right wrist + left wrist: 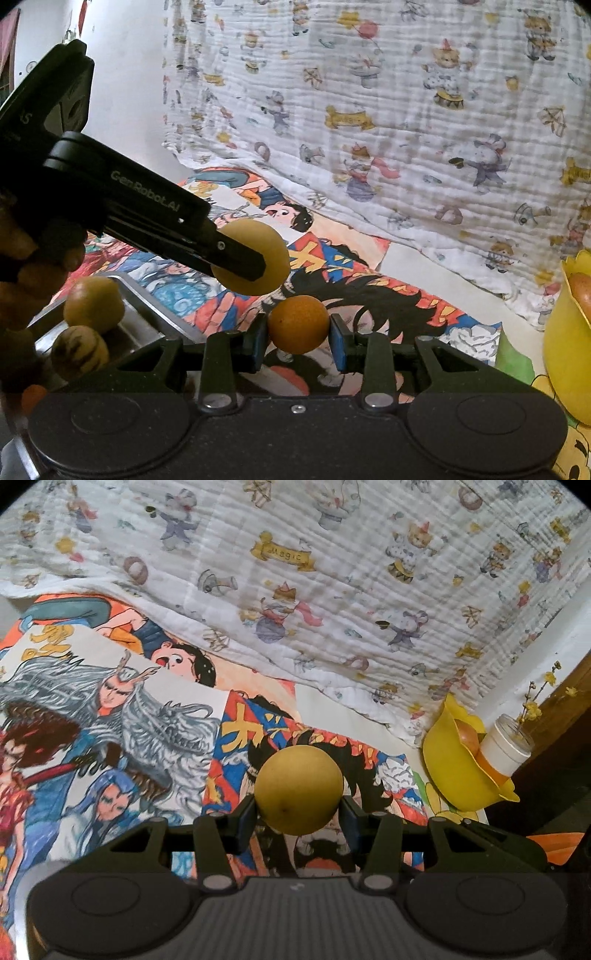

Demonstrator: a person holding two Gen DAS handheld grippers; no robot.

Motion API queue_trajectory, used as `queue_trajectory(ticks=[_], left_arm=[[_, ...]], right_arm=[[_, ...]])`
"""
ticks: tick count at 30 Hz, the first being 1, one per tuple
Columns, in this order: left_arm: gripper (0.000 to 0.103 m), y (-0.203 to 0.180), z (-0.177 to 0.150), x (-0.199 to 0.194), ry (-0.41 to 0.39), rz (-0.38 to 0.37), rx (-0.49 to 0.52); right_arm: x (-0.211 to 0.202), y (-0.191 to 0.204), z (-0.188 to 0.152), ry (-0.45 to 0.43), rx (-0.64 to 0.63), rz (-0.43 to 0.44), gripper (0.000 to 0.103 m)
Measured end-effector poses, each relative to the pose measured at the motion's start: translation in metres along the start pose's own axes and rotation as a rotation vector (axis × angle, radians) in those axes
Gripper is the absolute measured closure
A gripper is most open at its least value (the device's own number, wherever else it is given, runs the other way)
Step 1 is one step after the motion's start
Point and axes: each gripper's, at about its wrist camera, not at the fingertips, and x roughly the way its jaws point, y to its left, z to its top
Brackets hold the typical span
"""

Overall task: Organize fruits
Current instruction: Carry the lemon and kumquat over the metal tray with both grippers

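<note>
We see the left claw (298, 808) closed on a yellow pear (299, 789), its blue pads pressed on the fruit at 9 and 3 o'clock, held above the bench (351, 709), which is covered with bright comic drawings (110, 720). From the right wrist view, the right claw (298, 341) is nearly closed and grips a small orange (298, 324) the same way, pads at either side. In that view the left claw and its pear sit at about 10 o'clock from the orange, just beside it and higher in the picture, with a hand (33, 266) behind at 9 o'clock. At 8 o'clock lies a metal tray (147, 317) holding two more yellowish fruits (94, 304), one streaked with dark marks; a bit of something orange shows below them, too cut off to tell. At 3 o'clock in both views stands a yellow bowl (454, 771) with a reddish fruit (467, 734) inside, and just beside it a white jar (508, 746) with yellow flower sprigs. A printed cloth (332, 572) hangs behind at 12 o'clock.
</note>
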Motion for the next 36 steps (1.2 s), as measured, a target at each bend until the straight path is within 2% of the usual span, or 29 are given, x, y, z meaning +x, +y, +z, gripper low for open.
queue_trajectory(ticks=[23,29,32,33,34,36], left_arm=[[0.052,0.019,-0.040,-0.043,0.023,0.012,-0.002],[0.056,0.021,-0.044,-0.051,0.011,0.016,0.008],[0.065,0.023,-0.045,-0.053,0.008,0.021,0.010],[0.091,0.024,-0.045,-0.054,0.002,0.021,0.011],[0.099,0.025,-0.044,-0.054,0.010,0.012,0.012],[0.099,0.026,-0.045,-0.057,0.003,0.010,0.006]], right_arm=[[-0.025,0.000,-0.025,0.036,0.041,0.010,0.066],[-0.038,0.001,-0.030,0.036,0.045,0.012,0.066],[-0.044,0.005,-0.036,0.045,0.040,0.020,0.066],[-0.046,0.006,-0.038,0.050,0.038,0.022,0.066],[-0.046,0.007,-0.040,0.056,0.037,0.024,0.066],[-0.046,0.010,-0.045,0.067,0.040,0.027,0.066]])
